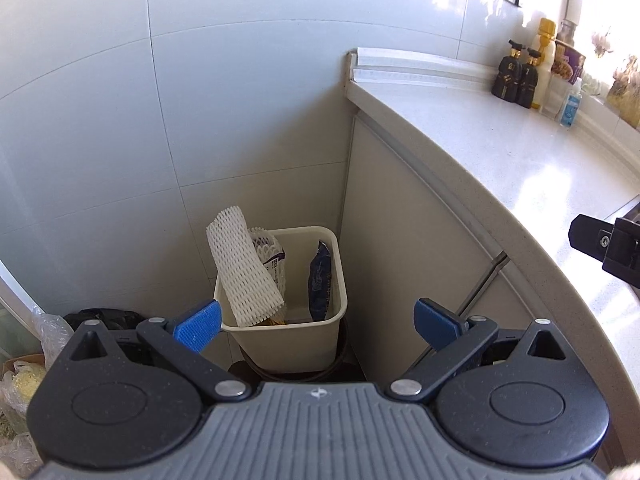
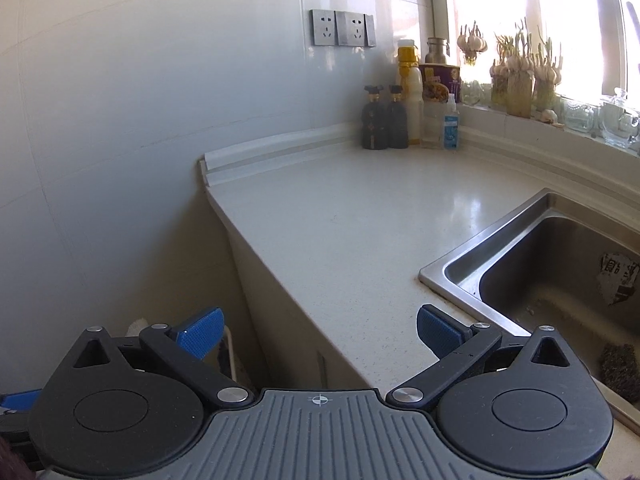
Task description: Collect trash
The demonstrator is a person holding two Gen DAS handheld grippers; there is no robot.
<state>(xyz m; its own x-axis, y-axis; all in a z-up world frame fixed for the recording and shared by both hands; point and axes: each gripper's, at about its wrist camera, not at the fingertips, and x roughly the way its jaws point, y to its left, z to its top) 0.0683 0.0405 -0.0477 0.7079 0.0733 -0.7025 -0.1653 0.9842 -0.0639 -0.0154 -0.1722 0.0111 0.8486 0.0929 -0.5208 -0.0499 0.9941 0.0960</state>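
Observation:
A cream waste bin [image 1: 316, 344] stands on the floor in the corner between the tiled wall and the counter cabinet. In it are a white foam net sleeve [image 1: 244, 268], a netted wrapper behind it [image 1: 272, 252] and a dark blue snack packet [image 1: 320, 284]. My left gripper [image 1: 318, 322] is open and empty, above and in front of the bin. My right gripper [image 2: 320, 330] is open and empty, over the counter's left front edge [image 2: 320, 240]. Part of the right gripper shows at the right edge of the left wrist view [image 1: 608, 246]. The bin's rim just shows in the right wrist view [image 2: 230, 348].
A steel sink [image 2: 560, 272] holds a torn label scrap [image 2: 618, 280] and a dark scourer [image 2: 618, 368]. Bottles [image 2: 396, 120] and a noodle cup [image 2: 440, 82] stand in the counter's back corner. Garlic jars [image 2: 520, 84] line the windowsill. Plastic bags [image 1: 28, 360] lie on the floor at the left.

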